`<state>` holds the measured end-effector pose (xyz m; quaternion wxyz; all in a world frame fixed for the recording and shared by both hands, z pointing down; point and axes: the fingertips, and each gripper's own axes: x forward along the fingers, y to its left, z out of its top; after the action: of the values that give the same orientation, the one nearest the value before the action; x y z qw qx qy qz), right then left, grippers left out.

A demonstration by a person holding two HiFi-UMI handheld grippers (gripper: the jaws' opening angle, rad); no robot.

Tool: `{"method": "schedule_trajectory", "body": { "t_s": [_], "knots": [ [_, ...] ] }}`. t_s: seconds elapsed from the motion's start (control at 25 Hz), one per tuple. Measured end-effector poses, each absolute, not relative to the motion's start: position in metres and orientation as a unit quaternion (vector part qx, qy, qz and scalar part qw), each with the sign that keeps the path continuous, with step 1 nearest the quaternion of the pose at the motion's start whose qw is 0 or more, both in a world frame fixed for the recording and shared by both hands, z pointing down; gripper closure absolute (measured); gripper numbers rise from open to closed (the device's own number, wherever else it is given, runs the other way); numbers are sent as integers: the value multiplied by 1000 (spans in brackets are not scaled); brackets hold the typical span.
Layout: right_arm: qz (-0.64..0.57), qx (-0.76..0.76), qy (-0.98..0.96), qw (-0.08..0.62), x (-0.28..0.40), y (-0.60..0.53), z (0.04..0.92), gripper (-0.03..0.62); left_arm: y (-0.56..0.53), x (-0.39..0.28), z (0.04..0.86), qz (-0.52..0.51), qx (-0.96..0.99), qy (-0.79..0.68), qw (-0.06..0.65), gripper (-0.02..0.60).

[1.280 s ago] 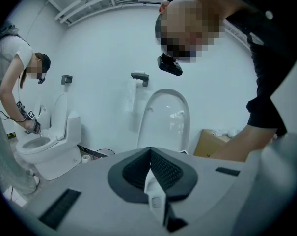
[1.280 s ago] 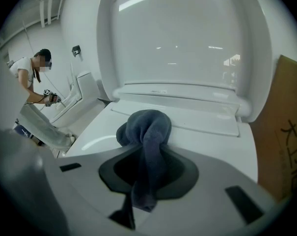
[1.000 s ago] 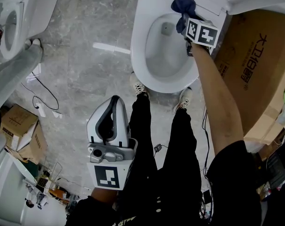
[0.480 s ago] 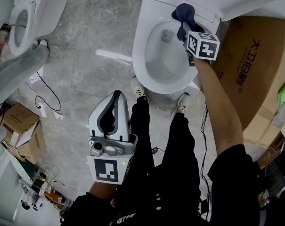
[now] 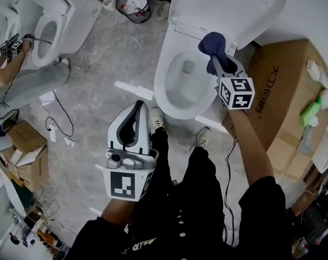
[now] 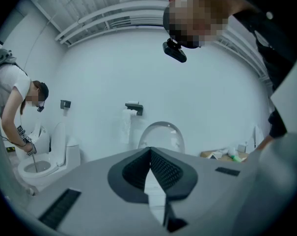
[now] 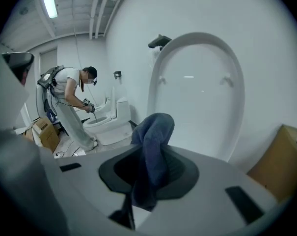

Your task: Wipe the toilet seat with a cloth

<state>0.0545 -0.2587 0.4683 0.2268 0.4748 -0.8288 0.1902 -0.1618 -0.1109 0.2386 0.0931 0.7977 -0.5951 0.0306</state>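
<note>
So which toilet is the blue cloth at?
The near toilet with its lid raised, beside the cardboard box: the right gripper holds the blue cloth at its back rim. The far-left toilet has another person working at it.

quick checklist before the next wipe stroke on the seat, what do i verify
1. Cloth gripped: ok. The dark blue cloth is clamped in the right tongs, with a bunch standing out past the jaws.
2. Seat exposed: ok. The lid stands raised and the toilet seat lies open.
3. Cloth touching the seat: cannot tell. It sits over the rear of the seat by the hinge, but contact does not show.
4. Left tongs out of the way: ok. They are shut on nothing, held over the floor.
5. Room on the right side: cannot tell. A cardboard box stands close beside the bowl.
</note>
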Motion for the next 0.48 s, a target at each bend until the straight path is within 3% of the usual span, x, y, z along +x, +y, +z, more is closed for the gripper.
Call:
{"method": "schedule_trajectory", "body": {
  "t_s": [0.48],
  "knots": [
    [129, 473, -864, 111, 57, -187, 259, 517, -88, -170, 139, 13, 796, -602, 51, 571]
  ]
}}
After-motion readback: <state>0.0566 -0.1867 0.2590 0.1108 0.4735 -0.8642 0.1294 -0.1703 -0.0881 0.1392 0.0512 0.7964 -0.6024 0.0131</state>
